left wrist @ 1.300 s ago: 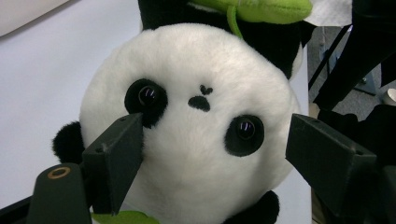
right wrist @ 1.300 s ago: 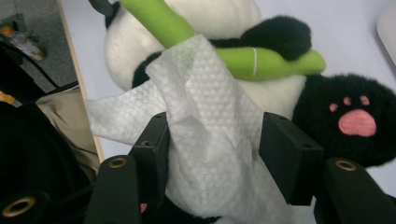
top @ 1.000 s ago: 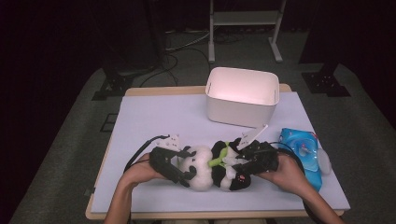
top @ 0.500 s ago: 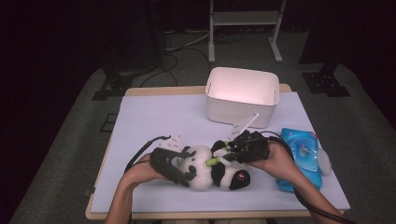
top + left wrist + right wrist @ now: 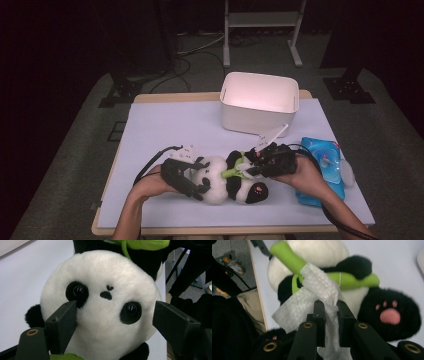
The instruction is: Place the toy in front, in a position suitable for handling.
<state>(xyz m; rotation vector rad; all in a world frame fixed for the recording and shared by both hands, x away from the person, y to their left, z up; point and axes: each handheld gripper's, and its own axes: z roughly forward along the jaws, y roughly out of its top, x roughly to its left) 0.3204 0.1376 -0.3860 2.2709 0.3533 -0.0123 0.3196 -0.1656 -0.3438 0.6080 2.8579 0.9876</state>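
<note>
Two grippers work one panda plush [image 5: 227, 179], which lies on its back on the desk [image 5: 165, 125] in front of the white bin [image 5: 260, 102]. Left gripper [image 5: 113, 322] clamps the panda's head, one jaw against each cheek. Right gripper [image 5: 329, 315] — jaws just closing — pinches a white wipe [image 5: 312, 295] against the green bamboo stalk [image 5: 352, 280] on its chest.

The plush panda [image 5: 227, 180] is black and white with pink paw pads, holding a bright green stalk [image 5: 317, 267].
</note>
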